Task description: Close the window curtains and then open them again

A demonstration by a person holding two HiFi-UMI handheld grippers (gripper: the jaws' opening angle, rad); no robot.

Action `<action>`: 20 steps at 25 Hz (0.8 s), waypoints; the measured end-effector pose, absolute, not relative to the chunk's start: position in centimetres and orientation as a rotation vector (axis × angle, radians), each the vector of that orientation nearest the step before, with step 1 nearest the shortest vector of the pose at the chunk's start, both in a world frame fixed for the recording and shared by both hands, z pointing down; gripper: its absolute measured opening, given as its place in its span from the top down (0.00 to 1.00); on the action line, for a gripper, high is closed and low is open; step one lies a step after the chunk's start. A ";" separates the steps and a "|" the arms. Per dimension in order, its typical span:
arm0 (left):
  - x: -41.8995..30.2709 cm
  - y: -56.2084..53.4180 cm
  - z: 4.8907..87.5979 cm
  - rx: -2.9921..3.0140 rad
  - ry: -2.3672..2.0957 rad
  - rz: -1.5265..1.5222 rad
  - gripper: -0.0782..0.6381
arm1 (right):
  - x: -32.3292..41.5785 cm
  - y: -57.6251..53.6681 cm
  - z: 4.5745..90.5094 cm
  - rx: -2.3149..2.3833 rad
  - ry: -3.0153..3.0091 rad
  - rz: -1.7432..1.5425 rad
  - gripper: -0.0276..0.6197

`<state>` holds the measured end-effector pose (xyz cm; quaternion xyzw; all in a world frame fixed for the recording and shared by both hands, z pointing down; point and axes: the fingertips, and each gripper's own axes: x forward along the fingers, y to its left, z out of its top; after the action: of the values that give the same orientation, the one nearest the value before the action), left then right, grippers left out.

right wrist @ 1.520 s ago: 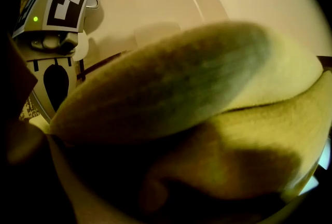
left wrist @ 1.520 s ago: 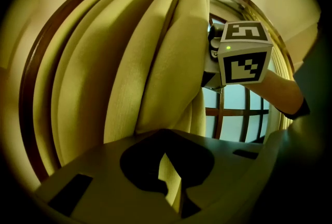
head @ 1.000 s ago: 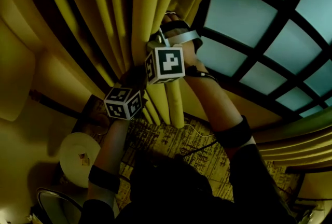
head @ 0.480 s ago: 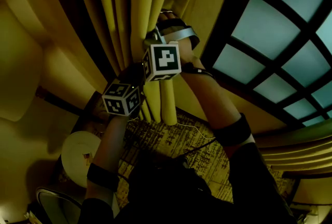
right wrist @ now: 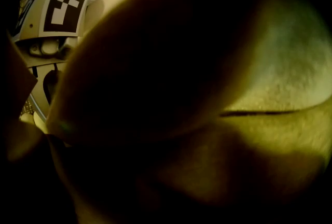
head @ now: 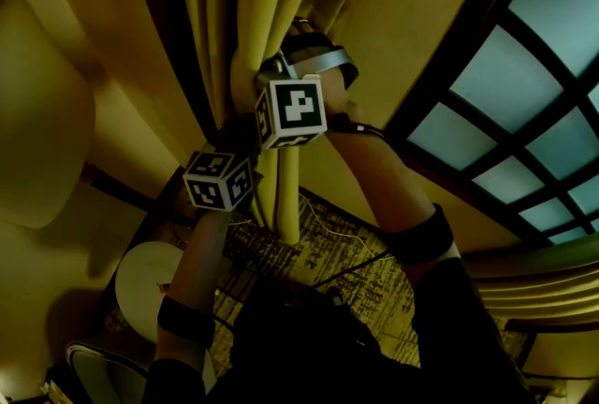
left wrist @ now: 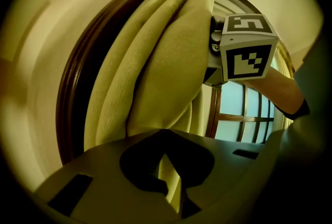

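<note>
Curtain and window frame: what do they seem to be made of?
The curtain looks like thick woven cloth, matte yellow. It hangs in soft, deep folds, and the right gripper view shows a fine grainy weave. The window frame looks like dark wood, perhaps varnished, with reddish-brown bars and a faint sheen. Painted metal cannot be ruled out.

The curtain is thick yellow-gold cloth, bunched into deep upright folds against the dark wooden frame at the left side of the window. Its outer edge is rolled into a rounded tube, and the tube's lower end hangs free. To the right of the curtain the window is uncovered, with pale blue-grey panes divided into a grid by dark bars. Up close, the cloth has a fine, grainy weave.
</note>
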<state>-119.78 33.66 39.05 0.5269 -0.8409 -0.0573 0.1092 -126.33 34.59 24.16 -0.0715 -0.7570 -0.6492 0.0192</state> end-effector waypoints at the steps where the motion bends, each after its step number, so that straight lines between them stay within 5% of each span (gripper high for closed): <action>1: -120.2 34.0 38.9 1.549 -2.474 -0.174 0.88 | -126.8 34.9 24.0 -0.227 -2.348 -2.016 0.89; 20: -121.8 34.6 39.1 1.635 -2.411 -0.202 0.88 | -128.8 35.9 24.7 -0.191 -2.333 -1.974 0.90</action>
<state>-121.75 34.61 39.13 0.5566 -0.8205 -0.0689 0.1105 -128.84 35.87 24.71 -0.0625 -0.7613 -0.6441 0.0400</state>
